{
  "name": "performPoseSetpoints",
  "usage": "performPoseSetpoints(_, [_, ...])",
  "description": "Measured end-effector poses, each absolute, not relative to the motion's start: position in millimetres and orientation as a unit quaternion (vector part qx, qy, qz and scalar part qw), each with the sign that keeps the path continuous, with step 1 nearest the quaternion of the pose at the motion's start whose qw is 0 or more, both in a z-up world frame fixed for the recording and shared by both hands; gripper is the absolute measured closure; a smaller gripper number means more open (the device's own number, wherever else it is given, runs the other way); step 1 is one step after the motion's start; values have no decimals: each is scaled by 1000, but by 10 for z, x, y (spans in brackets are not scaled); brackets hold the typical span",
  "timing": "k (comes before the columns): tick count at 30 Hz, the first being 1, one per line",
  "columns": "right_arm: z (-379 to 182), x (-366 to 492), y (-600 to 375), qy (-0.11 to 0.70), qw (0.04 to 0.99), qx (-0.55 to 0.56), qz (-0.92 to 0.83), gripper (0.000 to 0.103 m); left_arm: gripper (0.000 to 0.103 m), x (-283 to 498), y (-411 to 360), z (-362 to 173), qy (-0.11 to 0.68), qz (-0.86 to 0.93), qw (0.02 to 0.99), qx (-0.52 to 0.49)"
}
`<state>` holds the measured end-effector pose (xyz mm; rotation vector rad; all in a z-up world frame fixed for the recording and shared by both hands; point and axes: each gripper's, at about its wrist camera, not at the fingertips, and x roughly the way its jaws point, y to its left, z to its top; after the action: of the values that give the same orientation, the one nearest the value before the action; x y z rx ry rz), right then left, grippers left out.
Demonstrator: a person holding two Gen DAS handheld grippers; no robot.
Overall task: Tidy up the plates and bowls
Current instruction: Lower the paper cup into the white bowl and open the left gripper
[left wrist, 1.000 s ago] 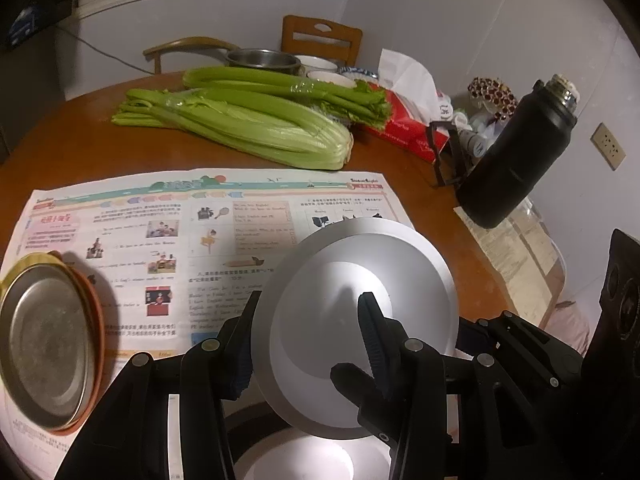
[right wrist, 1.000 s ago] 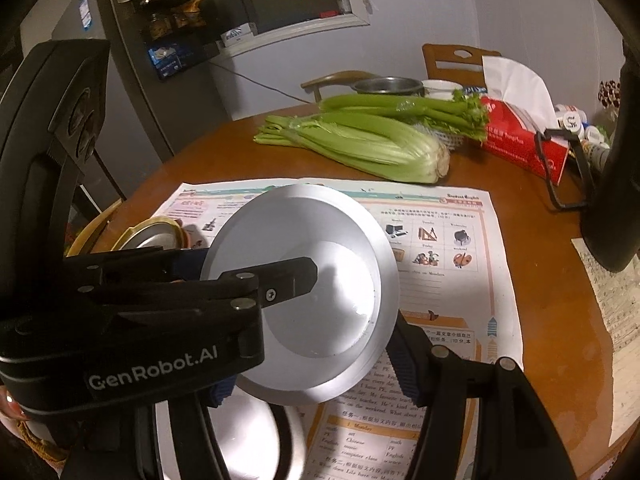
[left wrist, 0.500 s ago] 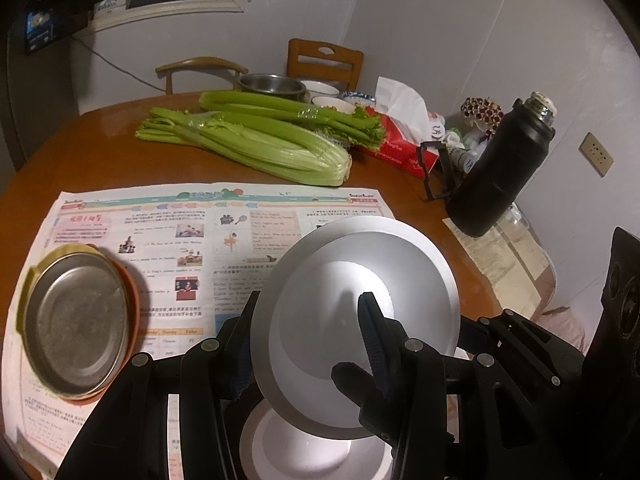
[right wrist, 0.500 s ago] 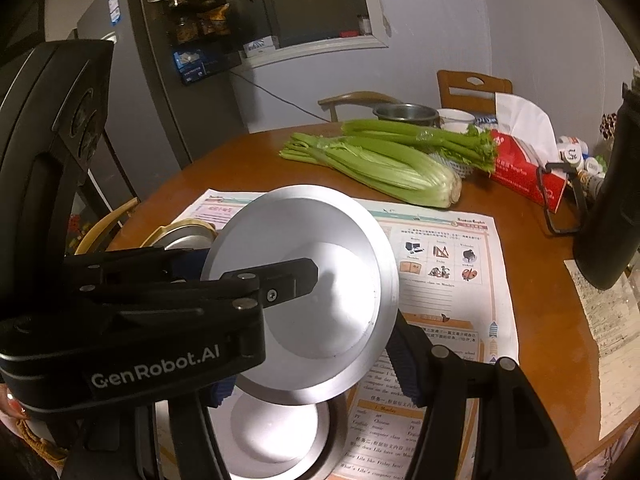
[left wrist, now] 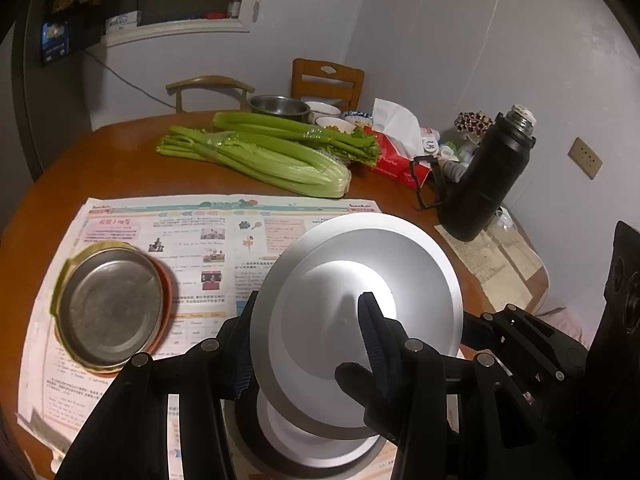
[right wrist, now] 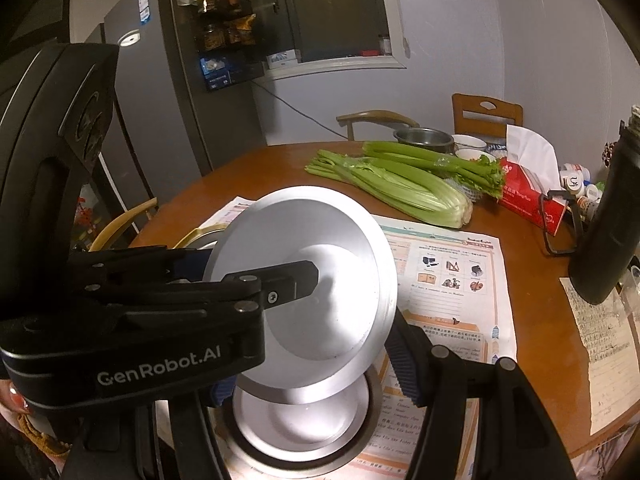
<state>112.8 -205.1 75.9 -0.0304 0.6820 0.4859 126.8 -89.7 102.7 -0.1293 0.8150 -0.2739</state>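
A silver metal plate (left wrist: 356,304) is held tilted, almost on edge, above the table. My left gripper (left wrist: 308,340) is shut on its rim. The same plate fills the right wrist view (right wrist: 312,280), where the right gripper (right wrist: 356,304) stands wide open around it, the left gripper's finger (right wrist: 288,280) across its face. Below it a silver bowl (right wrist: 304,412) sits on the newspaper (right wrist: 452,280); it also shows in the left wrist view (left wrist: 312,436). A stack of metal plates with yellow and orange rims (left wrist: 108,308) lies on the newspaper (left wrist: 192,232) at left.
Celery bundles (left wrist: 256,156) lie across the round wooden table (left wrist: 100,168). A black thermos (left wrist: 492,180), a red tissue box (left wrist: 396,160) and small bottles stand at right. A steel bowl (left wrist: 280,105) and small dishes sit at the far edge by two chairs.
Both grippers have risen with the tilted plate, so more of the room and the bowl beneath shows. The plate keeps its place between the fingers.
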Motion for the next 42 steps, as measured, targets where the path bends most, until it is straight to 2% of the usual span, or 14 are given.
performPoseSetpoints(13, [853,873,-1967,322,914,-31,245,40,55,1011,-828,1089,388,-126,911,-63])
performPoseSetpoints(30, [391,798,-1973,373,890,-38,258,40,55,963,-922,544,445,-117,886,-60])
performPoseSetpoints(42, [235,813,-2022,387,886,-41,254,40,55,1012,-984,389,459,-105,881,-50])
